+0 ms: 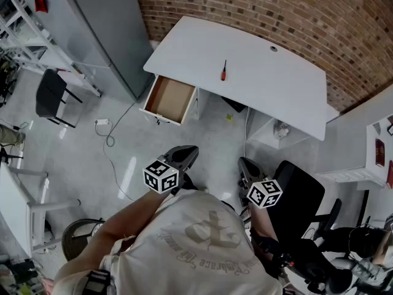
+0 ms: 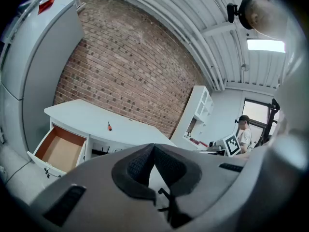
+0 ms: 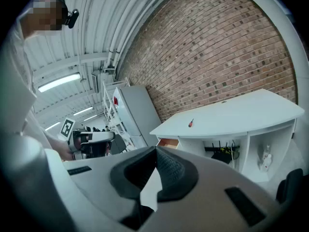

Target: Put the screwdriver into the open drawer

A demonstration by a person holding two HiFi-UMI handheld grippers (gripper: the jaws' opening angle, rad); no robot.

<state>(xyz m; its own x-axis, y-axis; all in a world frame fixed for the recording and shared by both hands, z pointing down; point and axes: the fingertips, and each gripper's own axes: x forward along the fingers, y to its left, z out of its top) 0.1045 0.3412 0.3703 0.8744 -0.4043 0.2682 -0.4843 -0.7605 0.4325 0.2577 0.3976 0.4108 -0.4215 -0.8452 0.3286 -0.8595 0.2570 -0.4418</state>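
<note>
Standing back from the desk (image 1: 276, 78), one tool in each hand, held low in front of me.

Left hand-held gripper (image 1: 186, 153): jaws closed, tips meeting, nothing gripped. Right hand-held gripper (image 1: 246, 166): the same, jaws pressed together and empty. Both tilt slightly down toward the desk and are well apart from it.

Screwdriver (image 1: 223, 70) lies flat on the white desk top, roughly mid-surface. Its orange-red handle is toward the front edge and its dark shaft points toward the brick wall (image 1: 258, 5).

Drawer (image 1: 167, 98) is pulled out at the desk's left end, brown bottom showing. The screwdriver sits to the right of it and further back, not touching.

A grey cabinet (image 1: 101, 29) stands beside the desk's left end. A cable (image 1: 110, 134) trails over the floor left of the drawer, and a black chair (image 1: 51, 94) stands further left. A black office chair (image 1: 301, 198) is close at my right side.
</note>
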